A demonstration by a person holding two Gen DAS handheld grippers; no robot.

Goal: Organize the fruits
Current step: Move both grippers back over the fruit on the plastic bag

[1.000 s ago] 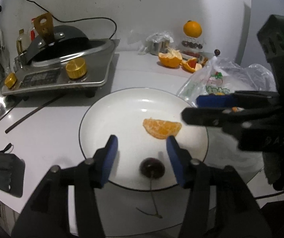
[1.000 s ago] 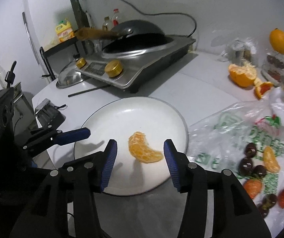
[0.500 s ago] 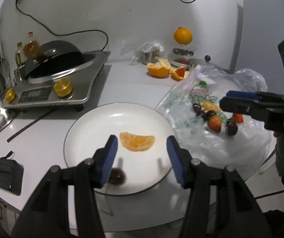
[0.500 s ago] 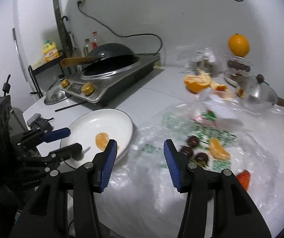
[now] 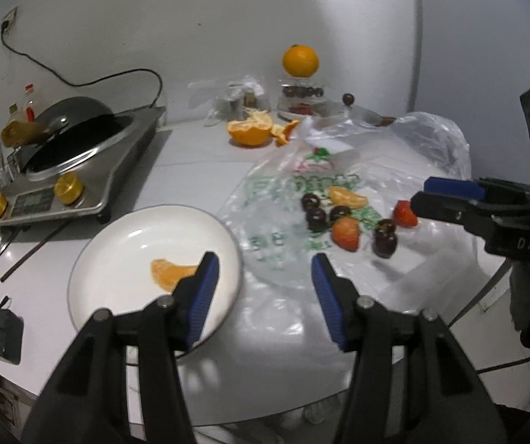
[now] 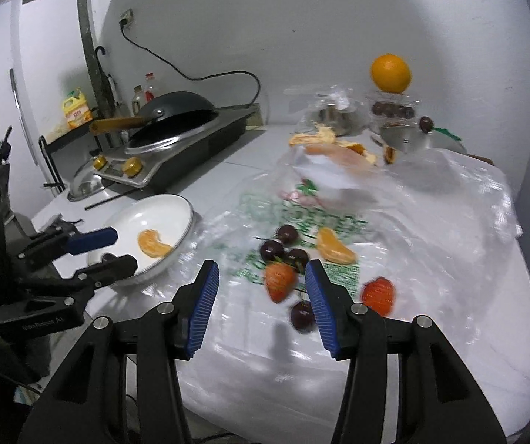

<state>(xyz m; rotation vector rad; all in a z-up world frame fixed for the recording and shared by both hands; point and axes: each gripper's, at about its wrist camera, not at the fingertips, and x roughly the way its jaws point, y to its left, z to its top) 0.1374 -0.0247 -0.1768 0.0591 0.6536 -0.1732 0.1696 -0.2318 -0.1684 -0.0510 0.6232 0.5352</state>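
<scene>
Inspecting right tool (image 6: 261, 298): jaws standing wide, empty, above strawberry (image 6: 279, 281) lying on plastic bag (image 6: 431, 222) | handling: judging it soft, bruisable; advising light grip across its middle | obstructions: cherries (image 6: 283, 248) touching behind, stems trailing, film slippery | left tool (image 5: 265, 277): wide, empty, beside plate (image 5: 117, 244) holding orange segment (image 5: 168, 272).

1. A glossy white plate (image 5: 124, 229) — likely glazed ceramic — catches the light on a smooth, pale tabletop (image 5: 198, 162).
2. Thin, crinkled clear plastic bag (image 6: 431, 222), shiny, printed green.
3. Brushed-metal cooker (image 5: 91, 185) with brass-coloured knobs; dark matt pan (image 6: 176, 105).
4. Each claw (image 6: 261, 303) — matt black plastic, ribbed blue pads (image 6: 204, 307).
5. Cherries (image 6: 279, 249) glossy.
</scene>
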